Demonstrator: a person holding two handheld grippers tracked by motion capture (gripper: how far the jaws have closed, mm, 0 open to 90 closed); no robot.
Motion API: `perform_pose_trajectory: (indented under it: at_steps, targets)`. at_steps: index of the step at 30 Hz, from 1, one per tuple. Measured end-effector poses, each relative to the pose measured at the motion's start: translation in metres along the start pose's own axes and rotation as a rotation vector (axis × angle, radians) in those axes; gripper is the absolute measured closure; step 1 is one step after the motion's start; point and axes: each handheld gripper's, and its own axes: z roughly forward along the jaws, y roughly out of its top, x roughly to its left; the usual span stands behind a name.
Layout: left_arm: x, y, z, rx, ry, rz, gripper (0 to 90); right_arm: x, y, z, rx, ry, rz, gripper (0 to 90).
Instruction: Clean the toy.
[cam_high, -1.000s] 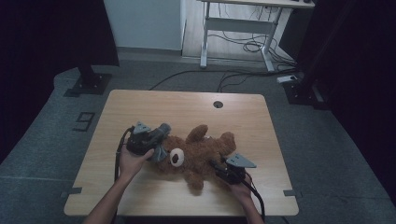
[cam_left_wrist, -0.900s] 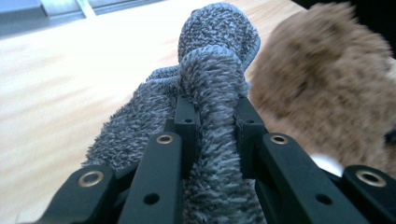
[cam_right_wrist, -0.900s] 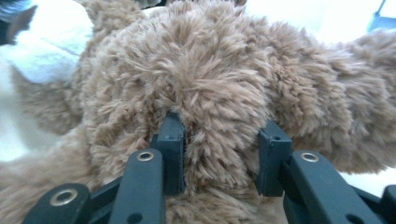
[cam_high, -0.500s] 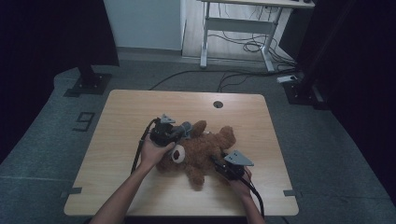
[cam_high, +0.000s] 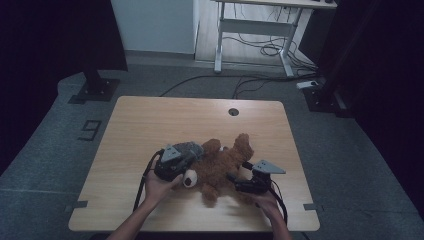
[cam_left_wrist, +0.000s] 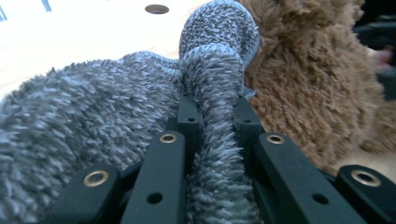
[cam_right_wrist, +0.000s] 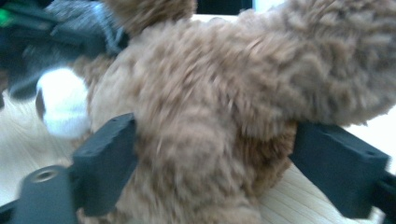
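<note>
Low in the left gripper view, the left gripper is clamped on a fold of grey fuzzy cloth. At lower centre of the high view, the right gripper has just been opening its jaws, which stand wide around the brown teddy bear, pads at its flanks. That bear lies on the wooden table, toward its near edge.
</note>
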Motion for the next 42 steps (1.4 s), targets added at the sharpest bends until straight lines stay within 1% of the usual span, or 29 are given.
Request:
perform_pose_trajectory:
  at_steps: [3, 6, 7, 8, 9, 11, 13, 15, 17, 18, 19, 21, 23, 24, 25, 27, 28, 30, 32, 34, 35, 37, 38, 40, 42]
  targets:
    - [-0.005, -0.010, -0.007, -0.031, -0.004, 0.001, 78.3, 0.001, 0.006, 0.006, 0.025, 0.011, 0.007, 10.1]
    - [-0.006, -0.015, -0.011, -0.049, -0.009, -0.009, 78.3, 0.002, 0.010, 0.015, 0.071, 0.027, 0.026, 8.9]
    - [-0.007, -0.015, -0.011, -0.051, -0.009, -0.011, 78.4, 0.002, 0.011, 0.018, 0.080, 0.036, 0.030, 10.0]
    - [-0.007, -0.015, -0.011, -0.050, -0.007, -0.012, 78.4, 0.004, 0.010, 0.020, 0.089, 0.048, 0.031, 14.6]
    - [-0.007, -0.015, -0.010, -0.049, -0.006, -0.012, 78.4, 0.007, 0.009, 0.024, 0.100, 0.049, 0.025, 18.5]
    - [-0.006, -0.014, -0.010, -0.046, -0.008, -0.016, 78.3, 0.012, 0.004, 0.028, 0.107, 0.015, 0.003, 28.2]
    - [-0.005, -0.014, -0.010, -0.046, -0.014, -0.024, 78.3, 0.014, 0.000, 0.027, 0.084, 0.000, -0.005, 38.1]
    - [-0.005, -0.013, -0.010, -0.049, -0.013, -0.024, 78.3, 0.017, -0.002, 0.025, 0.066, -0.014, -0.024, 46.6]
    - [-0.006, -0.013, -0.009, -0.051, -0.006, -0.019, 78.2, 0.021, -0.004, 0.024, 0.046, -0.047, -0.057, 52.4]
    - [-0.006, -0.013, -0.008, -0.053, 0.000, -0.020, 78.2, 0.023, -0.004, 0.025, 0.039, -0.061, -0.074, 54.4]
    - [-0.005, -0.012, -0.007, -0.054, 0.005, -0.019, 78.2, 0.025, -0.004, 0.027, 0.028, -0.085, -0.101, 55.6]
    - [-0.006, -0.011, -0.002, -0.058, 0.026, -0.013, 78.2, 0.027, -0.002, 0.031, 0.022, -0.126, -0.139, 58.1]
    - [-0.005, -0.009, 0.005, -0.057, 0.042, -0.011, 78.2, 0.028, -0.001, 0.039, 0.015, -0.184, -0.197, 59.2]
    - [-0.005, -0.007, 0.008, -0.054, 0.053, -0.009, 78.3, 0.028, 0.000, 0.042, 0.009, -0.204, -0.210, 59.4]
    - [-0.003, -0.005, 0.011, -0.051, 0.057, -0.012, 78.3, 0.027, 0.001, 0.045, 0.006, -0.215, -0.216, 59.6]
    - [0.001, -0.002, 0.014, -0.054, 0.046, -0.038, 78.2, 0.025, 0.001, 0.047, -0.004, -0.228, -0.225, 59.9]
    - [0.002, -0.002, 0.015, -0.052, 0.042, -0.044, 78.3, 0.025, 0.001, 0.047, -0.008, -0.228, -0.224, 59.9]
    - [0.004, 0.000, 0.011, -0.047, 0.019, -0.059, 78.1, 0.025, 0.000, 0.046, -0.013, -0.224, -0.227, 60.2]
    - [0.003, 0.008, 0.005, -0.044, 0.009, -0.077, 77.4, 0.026, -0.002, 0.042, -0.027, -0.208, -0.232, 60.4]
    - [-0.002, 0.021, -0.001, -0.049, -0.002, -0.069, 76.9, 0.026, -0.005, 0.038, -0.041, -0.197, -0.232, 60.3]
    - [-0.006, 0.029, -0.003, -0.055, -0.018, -0.061, 76.9, 0.026, -0.007, 0.036, -0.047, -0.192, -0.232, 60.3]
    - [-0.016, 0.044, -0.004, -0.059, -0.049, -0.037, 76.7, 0.027, -0.009, 0.033, -0.053, -0.186, -0.232, 60.3]
    - [-0.026, 0.054, -0.002, -0.066, -0.061, -0.013, 76.6, 0.027, -0.009, 0.032, -0.053, -0.184, -0.235, 60.1]
    - [-0.041, 0.072, 0.005, -0.074, -0.092, 0.013, 76.3, 0.029, -0.011, 0.028, -0.057, -0.175, -0.241, 59.9]
    - [-0.056, 0.087, 0.015, -0.078, -0.114, 0.039, 75.9, 0.029, -0.013, 0.026, -0.060, -0.171, -0.242, 59.7]
